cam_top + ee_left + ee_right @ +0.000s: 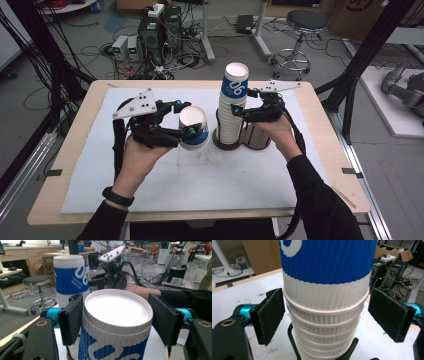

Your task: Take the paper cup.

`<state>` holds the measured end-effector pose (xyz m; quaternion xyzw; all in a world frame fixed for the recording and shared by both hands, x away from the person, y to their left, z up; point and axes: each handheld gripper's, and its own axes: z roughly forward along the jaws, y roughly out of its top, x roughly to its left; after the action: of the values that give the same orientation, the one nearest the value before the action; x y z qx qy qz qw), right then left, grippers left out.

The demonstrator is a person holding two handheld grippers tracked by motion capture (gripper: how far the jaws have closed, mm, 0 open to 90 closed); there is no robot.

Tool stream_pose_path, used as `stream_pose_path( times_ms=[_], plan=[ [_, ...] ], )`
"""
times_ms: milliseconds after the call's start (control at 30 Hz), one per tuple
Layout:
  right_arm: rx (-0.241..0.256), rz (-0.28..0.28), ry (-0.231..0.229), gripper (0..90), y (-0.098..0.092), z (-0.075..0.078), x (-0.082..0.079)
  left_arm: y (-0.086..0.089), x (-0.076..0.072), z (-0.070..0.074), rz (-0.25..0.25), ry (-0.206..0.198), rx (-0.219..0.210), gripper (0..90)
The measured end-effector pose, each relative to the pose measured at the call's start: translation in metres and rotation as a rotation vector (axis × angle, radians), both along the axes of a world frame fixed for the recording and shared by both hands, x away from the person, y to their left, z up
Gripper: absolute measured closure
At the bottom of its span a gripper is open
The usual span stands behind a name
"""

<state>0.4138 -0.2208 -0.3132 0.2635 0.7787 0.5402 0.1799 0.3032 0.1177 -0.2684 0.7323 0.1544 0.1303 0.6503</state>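
Observation:
A blue-and-white ribbed paper cup (194,131) hangs bottom-up just left of a tall stack of the same cups (232,107), held off the table. My left gripper (186,119) is shut on this cup (117,340), with its pads (72,318) pressing on both sides below the rim. The stack (325,290) stands upside down in a dark round holder (252,141). My right gripper (246,102) stands open astride the stack's white lower part, and its pads (270,315) sit close beside the cups with a small gap at the right.
A white mat (200,180) covers the wooden table (47,200). Behind the table are a stool (300,35), computer boxes and cables (160,35) on the floor. Black frame posts (367,50) rise at both sides.

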Motion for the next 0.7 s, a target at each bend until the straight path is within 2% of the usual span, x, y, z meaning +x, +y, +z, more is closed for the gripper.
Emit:
stream_pose_path(
  times_ms=[133, 400, 633, 700],
  plan=[
    [0.007, -0.002, -0.002, 14.4, -0.003, 0.002, -0.002, 0.002, -0.003, -0.008, 0.001, 0.009, -0.001, 30.6],
    [-0.023, -0.007, -0.009, 14.4, -0.007, 0.005, -0.01, 0.007, -0.006, -0.025, -0.005, 0.032, -0.008, 30.6],
    [-0.041, -0.026, -0.016, 14.4, -0.02, 0.009, -0.018, 0.009, -0.004, -0.031, -0.002, 0.042, -0.001, 30.6],
    [-0.032, -0.028, -0.026, 14.4, -0.026, 0.009, -0.022, 0.01, -0.004, -0.032, -0.002, 0.045, -0.004, 30.6]
  ],
)
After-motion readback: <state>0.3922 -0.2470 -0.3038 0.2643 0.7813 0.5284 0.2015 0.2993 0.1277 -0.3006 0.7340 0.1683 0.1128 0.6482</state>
